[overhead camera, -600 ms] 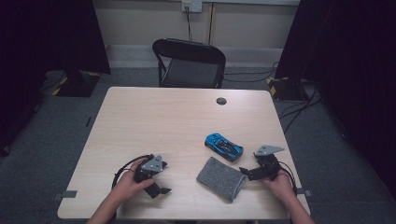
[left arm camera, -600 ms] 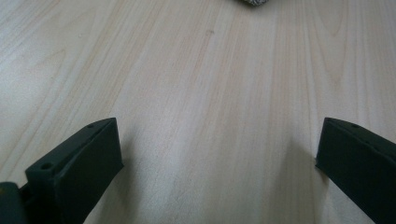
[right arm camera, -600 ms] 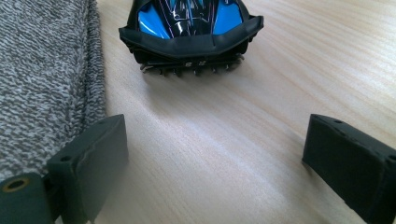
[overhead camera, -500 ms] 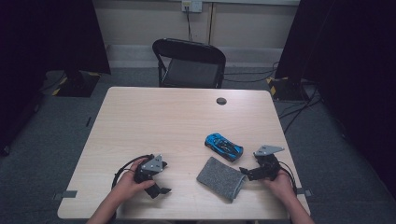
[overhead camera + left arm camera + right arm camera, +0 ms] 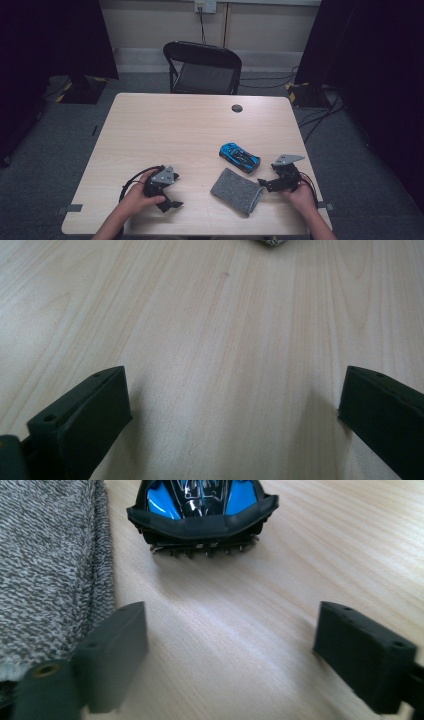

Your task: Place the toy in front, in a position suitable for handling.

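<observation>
Fingers (image 5: 112, 655) of both grippers spread wide, empty. Grey pouch (image 5: 236, 191): soft, limp; pinch near edge. Toy car (image 5: 239, 157): rigid, light, may roll.

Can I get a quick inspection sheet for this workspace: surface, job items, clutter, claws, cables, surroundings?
Surface: light wood table, flat, mostly bare.
Job's things: blue toy car beside grey fabric pouch, both lying near the right front edge.
Clutter: small dark round disc near the far edge.
Grippers: left claw open, over bare wood; right claw open, at the pouch's edge, aimed toward the car.
Cables: black cable loops from the left claw.
Surroundings: black folding chair beyond the table, dark curtains, floor cables.
</observation>
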Tool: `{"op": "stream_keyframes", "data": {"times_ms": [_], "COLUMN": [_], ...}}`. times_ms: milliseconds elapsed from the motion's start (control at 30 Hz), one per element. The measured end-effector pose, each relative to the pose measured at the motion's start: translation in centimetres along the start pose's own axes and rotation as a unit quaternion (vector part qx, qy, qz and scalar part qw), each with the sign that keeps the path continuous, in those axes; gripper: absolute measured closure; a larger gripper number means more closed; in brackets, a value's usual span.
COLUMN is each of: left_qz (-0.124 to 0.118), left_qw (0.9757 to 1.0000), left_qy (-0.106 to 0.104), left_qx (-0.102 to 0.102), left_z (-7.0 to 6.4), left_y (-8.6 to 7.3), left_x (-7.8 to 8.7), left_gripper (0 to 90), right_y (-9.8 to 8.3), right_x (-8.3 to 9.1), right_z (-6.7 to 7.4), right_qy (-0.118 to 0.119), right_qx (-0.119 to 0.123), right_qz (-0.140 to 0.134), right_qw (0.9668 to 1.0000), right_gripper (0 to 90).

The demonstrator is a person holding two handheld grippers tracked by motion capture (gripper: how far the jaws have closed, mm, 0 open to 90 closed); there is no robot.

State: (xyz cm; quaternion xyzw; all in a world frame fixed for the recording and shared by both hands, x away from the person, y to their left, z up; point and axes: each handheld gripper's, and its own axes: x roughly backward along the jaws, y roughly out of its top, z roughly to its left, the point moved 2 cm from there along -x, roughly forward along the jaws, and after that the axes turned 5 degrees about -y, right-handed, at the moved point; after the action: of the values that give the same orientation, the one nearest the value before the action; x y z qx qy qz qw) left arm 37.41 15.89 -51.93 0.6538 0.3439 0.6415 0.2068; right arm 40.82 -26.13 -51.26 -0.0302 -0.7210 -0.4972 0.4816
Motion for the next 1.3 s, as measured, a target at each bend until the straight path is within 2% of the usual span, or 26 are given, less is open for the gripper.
{"op": "stream_keyframes", "data": {"times_ms": [100,267,400,667,767,933,1033,1300], "left_qz": [0.0,0.001,0.0,0.0,0.0,0.0,0.0,0.0], "left_qw": [1.0,1.0,1.0,1.0,1.0,1.0,1.0,1.0], "left_qy": [0.0,0.0,0.0,0.001,0.002,0.002,0.002,0.001], "left_qx": [0.0,-0.001,0.0,0.0,0.001,0.001,0.001,0.001], "left_z": [0.0,0.0,0.0,0.0,0.0,0.0,0.0,0.0], "left_y": [0.0,0.0,0.0,0.0,0.0,0.0,0.0,0.0], "left_x": [0.0,0.0,0.0,0.0,0.0,0.0,0.0,0.0], "left_gripper": [0.0,0.0,0.0,0.0,0.0,0.0,0.0,0.0], "right_y": [0.1,0.8,1.6,4.4,5.5,7.2,7.6,8.5], "right_x": [0.2,1.2,1.6,1.9,1.3,-0.9,-2.3,-4.7], "right_z": [-0.3,-0.2,0.1,0.4,0.5,0.5,0.5,0.8], "right_qy": [0.015,0.008,-0.003,0.012,0.015,0.03,0.039,0.039], "right_qx": [-0.02,-0.009,-0.003,0.003,0.007,0.018,0.011,0.014], "right_qz": [0.004,-0.011,-0.013,-0.035,-0.036,-0.023,-0.02,0.0], "right_qw": [0.9997,0.9999,0.9999,0.9993,0.9992,0.9991,0.999,0.9992], "right_gripper": [15.1,16.7,15.9,13.6,13.3,13.3,13.3,13.4]}}
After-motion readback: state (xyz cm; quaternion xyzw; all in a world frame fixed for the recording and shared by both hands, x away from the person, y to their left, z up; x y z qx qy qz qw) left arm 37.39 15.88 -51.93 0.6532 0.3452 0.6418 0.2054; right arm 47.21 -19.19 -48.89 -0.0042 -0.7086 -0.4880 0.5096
